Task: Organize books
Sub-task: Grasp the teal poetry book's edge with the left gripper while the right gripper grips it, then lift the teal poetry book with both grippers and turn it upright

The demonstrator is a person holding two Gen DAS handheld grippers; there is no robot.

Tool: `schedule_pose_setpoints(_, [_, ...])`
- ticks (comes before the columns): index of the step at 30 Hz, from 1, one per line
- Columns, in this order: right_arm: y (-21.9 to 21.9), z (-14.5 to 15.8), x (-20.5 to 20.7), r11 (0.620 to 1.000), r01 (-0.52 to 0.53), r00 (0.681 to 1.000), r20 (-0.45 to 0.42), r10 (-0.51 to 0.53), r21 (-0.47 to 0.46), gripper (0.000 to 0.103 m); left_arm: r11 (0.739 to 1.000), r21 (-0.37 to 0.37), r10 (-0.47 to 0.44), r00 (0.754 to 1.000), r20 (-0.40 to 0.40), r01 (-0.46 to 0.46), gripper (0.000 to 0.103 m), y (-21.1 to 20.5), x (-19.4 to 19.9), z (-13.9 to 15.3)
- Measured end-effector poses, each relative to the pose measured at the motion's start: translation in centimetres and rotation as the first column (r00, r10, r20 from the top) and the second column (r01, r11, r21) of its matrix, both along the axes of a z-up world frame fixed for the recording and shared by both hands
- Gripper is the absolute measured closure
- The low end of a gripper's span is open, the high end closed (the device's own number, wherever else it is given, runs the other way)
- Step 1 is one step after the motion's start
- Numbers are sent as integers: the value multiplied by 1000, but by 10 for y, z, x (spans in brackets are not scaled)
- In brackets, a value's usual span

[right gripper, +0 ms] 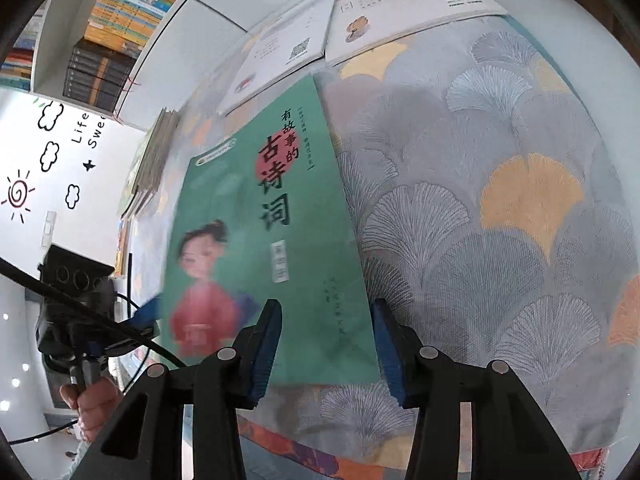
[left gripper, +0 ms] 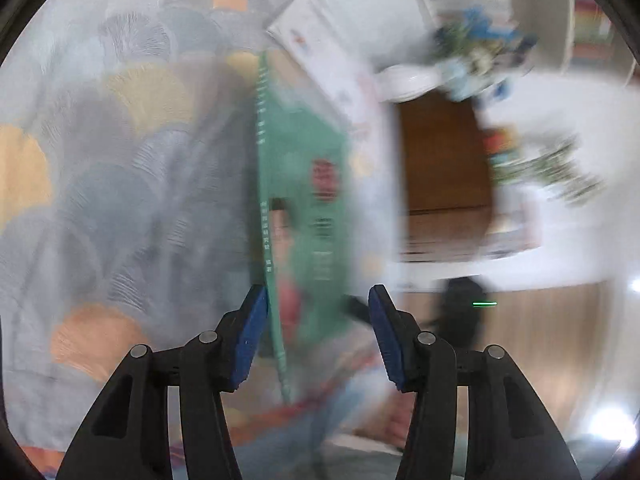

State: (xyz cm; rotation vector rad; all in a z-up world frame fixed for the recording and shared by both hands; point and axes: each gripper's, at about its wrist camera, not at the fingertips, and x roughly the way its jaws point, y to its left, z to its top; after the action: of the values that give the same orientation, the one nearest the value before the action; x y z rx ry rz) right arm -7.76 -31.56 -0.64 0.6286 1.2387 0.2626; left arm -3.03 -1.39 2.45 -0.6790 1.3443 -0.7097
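Green book (right gripper: 256,240): on the patterned cloth (right gripper: 500,200), below two white books (right gripper: 320,32).
Shelf (right gripper: 112,32): holds stacked books.
Left gripper (left gripper: 318,332): jaws apart, book's edge between, grip unclear through blur.
Right gripper (right gripper: 324,344): jaws apart over book's lower corner, not clamping.

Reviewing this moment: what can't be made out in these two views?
- Left wrist: green book smeared by motion blur; whether the left tool presses it is unclear.
- Left wrist: shelf clutter too blurred to identify.
- Right wrist: green book's left edge blurred; right tool hides its near edge.
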Motion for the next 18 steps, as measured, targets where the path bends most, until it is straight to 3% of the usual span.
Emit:
schedule_pose_setpoints(2, [5,1,-1,1000,-1,1000,10,1,-21,56,997,80,-13,999,33,10,82,-14,-2,2])
schedule_pose_setpoints(3, [6,2,-3,1000,1,1000,15,-1,-27,56,987,159,-20,998,59,10,91,-26,-4,1])
schedule_pose_setpoints(6, [11,1,-2,999,6,1000,21,-5,-33,56,960,279,-17,996,93,-10,92,-39,-12,0])
schedule_pose_setpoints(9, [10,-2,4,1000,12,1000,15,-11,-25,56,979,202,26,999,35,-32,92,-44,-14,-6])
schedule_pose_setpoints(11, [7,-2,4,1000,15,1000,-7,-15,-12,56,994,97,53,999,-13,-51,92,-41,-9,-7])
schedule_pose_setpoints(12, [5,-1,5,1000,13,1000,-24,-13,2,57,997,7,74,995,-62,-74,92,-37,-4,-7])
schedule_pose_setpoints(14, [-1,-1,6,999,8,999,-51,-5,51,56,991,-89,94,988,-120,-105,92,-36,3,-8])
schedule_pose_setpoints(16, [-13,-6,5,985,40,997,-75,-28,166,37,978,-162,109,981,-160,-135,92,-30,10,-6])
schedule_pose_setpoints(18, [-25,-16,4,961,87,994,-91,-65,263,35,966,-201,119,972,-200,-160,92,-29,18,-10])
